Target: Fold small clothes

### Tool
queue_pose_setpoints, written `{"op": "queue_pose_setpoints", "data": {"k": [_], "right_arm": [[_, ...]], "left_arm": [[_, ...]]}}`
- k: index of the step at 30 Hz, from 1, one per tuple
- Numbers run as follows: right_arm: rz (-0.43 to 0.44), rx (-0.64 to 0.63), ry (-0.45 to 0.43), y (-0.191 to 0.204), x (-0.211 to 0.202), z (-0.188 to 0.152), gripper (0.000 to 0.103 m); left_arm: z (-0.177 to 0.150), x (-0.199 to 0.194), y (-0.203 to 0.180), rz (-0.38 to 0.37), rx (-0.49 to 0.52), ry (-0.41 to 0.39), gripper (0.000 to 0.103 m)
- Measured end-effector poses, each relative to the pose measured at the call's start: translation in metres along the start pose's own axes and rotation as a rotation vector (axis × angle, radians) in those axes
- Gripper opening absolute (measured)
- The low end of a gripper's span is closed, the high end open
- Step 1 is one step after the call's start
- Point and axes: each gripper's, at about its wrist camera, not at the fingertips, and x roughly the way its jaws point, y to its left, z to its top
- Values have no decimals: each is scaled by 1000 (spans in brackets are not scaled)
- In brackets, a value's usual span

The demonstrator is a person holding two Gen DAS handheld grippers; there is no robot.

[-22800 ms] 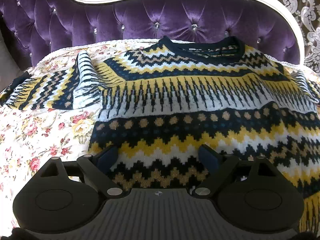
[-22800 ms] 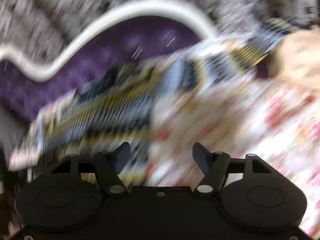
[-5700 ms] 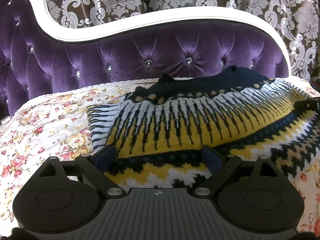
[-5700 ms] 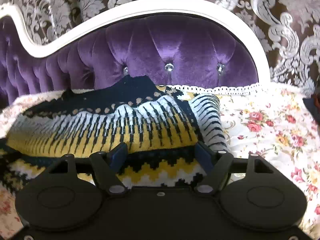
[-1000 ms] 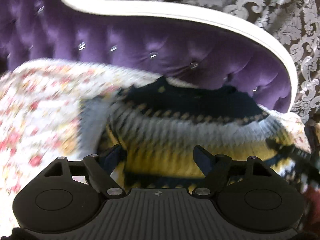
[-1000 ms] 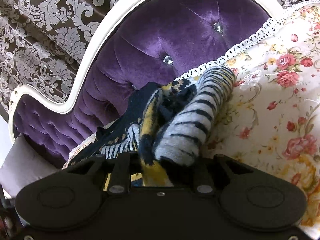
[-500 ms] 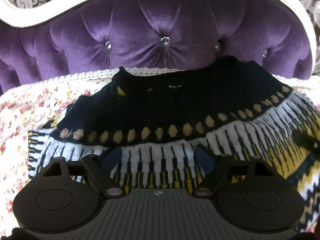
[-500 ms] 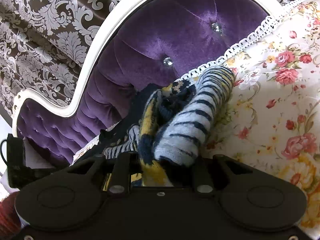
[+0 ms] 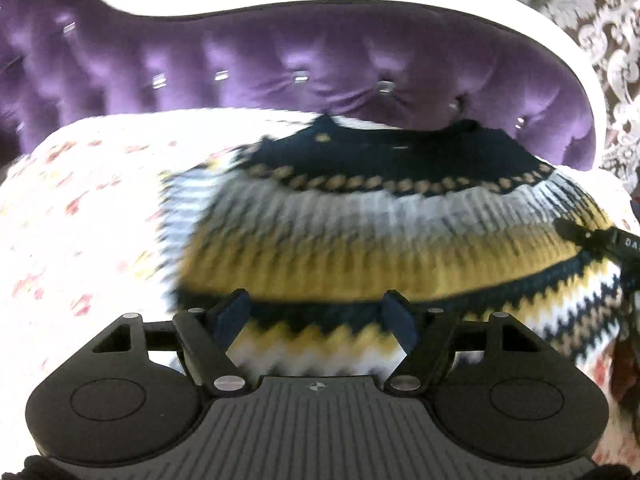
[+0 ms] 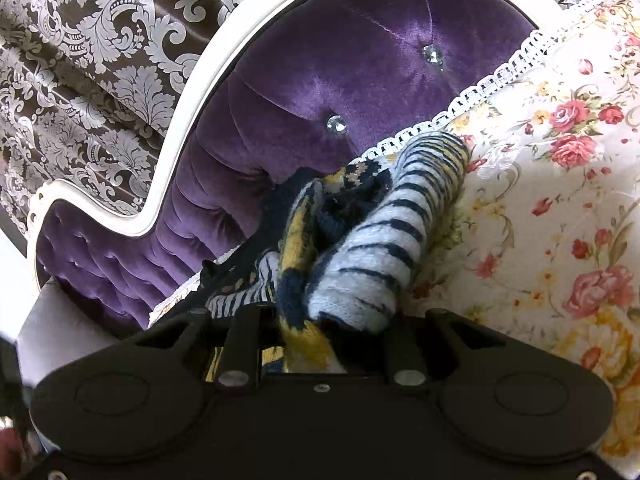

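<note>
A navy, yellow and white patterned knit sweater (image 9: 360, 232) lies folded on the floral bedspread (image 9: 80, 208), blurred in the left wrist view. My left gripper (image 9: 316, 314) is open just above its near edge, with the zigzag band between the fingers. My right gripper (image 10: 320, 320) is shut on the bunched right edge of the sweater (image 10: 360, 252), where a striped sleeve roll sticks out. The right gripper also shows in the left wrist view (image 9: 600, 240), at the sweater's right side.
A purple tufted headboard (image 9: 280, 64) with a white frame (image 10: 192, 80) stands right behind the sweater. Patterned damask curtain (image 10: 80, 40) hangs behind it. Floral bedspread (image 10: 560, 200) extends to the right of the sweater.
My left gripper has pulled back and swung, so more of the sweater and bedspread shows, with motion blur. My right gripper still holds the bunched edge, almost unmoved.
</note>
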Motion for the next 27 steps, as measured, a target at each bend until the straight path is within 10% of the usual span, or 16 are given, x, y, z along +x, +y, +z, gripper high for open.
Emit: {"op": "queue_pose_setpoints", "data": {"k": [16, 21, 27], "right_arm": [[-177, -53, 68, 30, 5, 10, 27], [-300, -166, 100, 88, 4, 23, 33], [-237, -295, 119, 181, 15, 29, 32]], "left_arm": [[3, -21, 96, -24, -211, -31, 71], [5, -32, 112, -62, -270, -41, 71], [6, -43, 124, -132, -336, -52, 71]]}}
